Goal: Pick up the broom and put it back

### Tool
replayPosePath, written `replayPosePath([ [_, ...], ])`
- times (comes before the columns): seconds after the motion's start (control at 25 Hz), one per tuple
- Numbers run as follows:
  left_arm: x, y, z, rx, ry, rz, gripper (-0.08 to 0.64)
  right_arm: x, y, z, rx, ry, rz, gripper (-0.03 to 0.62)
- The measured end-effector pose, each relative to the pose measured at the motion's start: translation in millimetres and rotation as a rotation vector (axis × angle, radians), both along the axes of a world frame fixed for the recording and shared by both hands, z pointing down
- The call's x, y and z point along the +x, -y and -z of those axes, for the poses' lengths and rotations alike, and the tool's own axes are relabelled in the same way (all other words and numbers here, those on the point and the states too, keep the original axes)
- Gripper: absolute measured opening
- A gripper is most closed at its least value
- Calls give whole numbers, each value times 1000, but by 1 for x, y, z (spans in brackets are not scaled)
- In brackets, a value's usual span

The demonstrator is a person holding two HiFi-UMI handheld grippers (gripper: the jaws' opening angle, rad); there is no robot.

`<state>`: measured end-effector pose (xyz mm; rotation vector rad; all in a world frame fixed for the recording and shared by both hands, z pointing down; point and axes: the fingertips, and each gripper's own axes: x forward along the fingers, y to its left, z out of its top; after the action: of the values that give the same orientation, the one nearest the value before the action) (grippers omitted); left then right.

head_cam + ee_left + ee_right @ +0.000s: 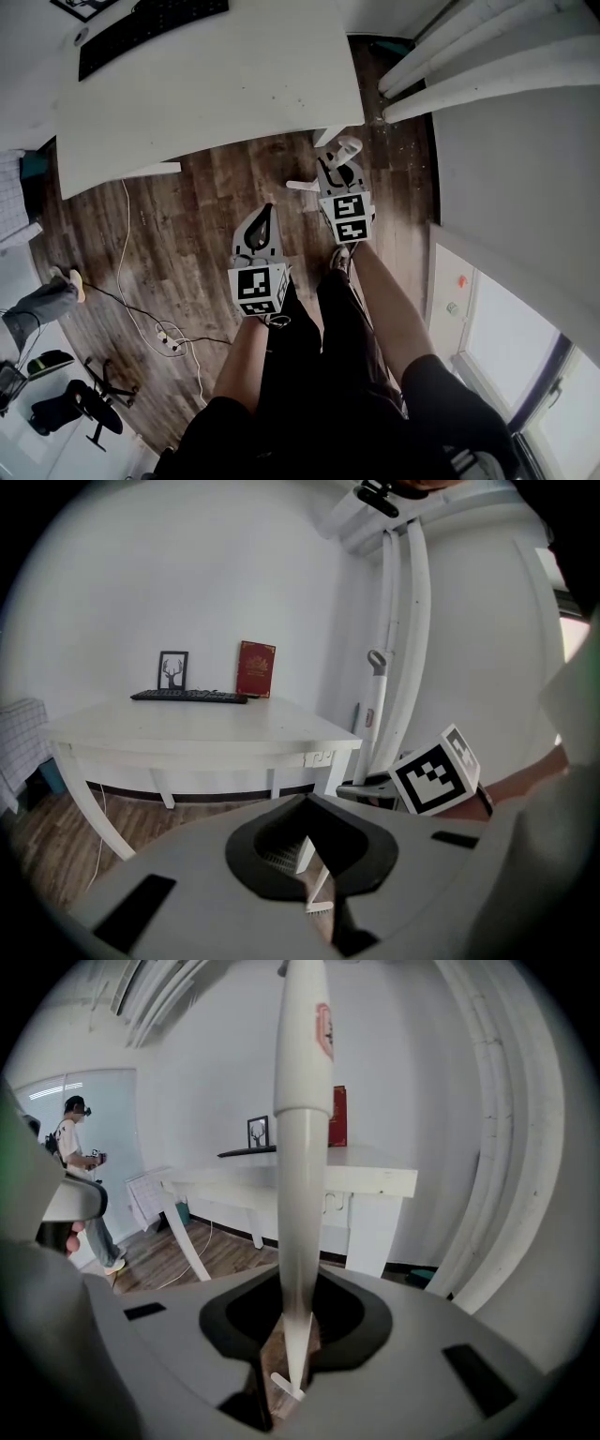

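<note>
Wood floor (187, 206) underfoot: your right gripper (343, 159) grips the broom (302, 1147), left gripper (265, 217) closed empty; carry it upright, clear of the counter (206, 94), to its place.

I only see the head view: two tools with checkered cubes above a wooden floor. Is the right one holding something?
Observer: Yes. The right gripper view shows the right tool closed on a white broom handle that rises between its jaws.
Visitor: Any markings on it?
Observer: A red label sits high on the handle; its print is too blurred to read.
Visitor: What's on the desk behind the keyboard?
Observer: In the left gripper view, a red book stands against the wall.
</note>
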<state>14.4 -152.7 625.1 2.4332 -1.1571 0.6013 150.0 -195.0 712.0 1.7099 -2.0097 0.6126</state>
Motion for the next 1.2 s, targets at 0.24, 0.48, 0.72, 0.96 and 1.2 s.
replayPosePath([
  [0.24, 2, 9, -2, -3, -9, 17, 0, 1, 34, -6, 22, -13, 14, 89],
  [0.48, -3, 12, -4, -9, -10, 14, 0, -2, 57, -10, 35, -28, 43, 89],
  [0.72, -10, 14, -6, -12, -7, 19, 0, -11, 63, -10, 52, -77, 65, 91],
  [0.96, -12, 12, -4, -12, -11, 19, 0, -14, 65, -6, 73, -63, 57, 183],
  [1.2, -14, 7, -2, -12, -9, 20, 0, -10, 54, 0, 85, -66, 25, 228],
])
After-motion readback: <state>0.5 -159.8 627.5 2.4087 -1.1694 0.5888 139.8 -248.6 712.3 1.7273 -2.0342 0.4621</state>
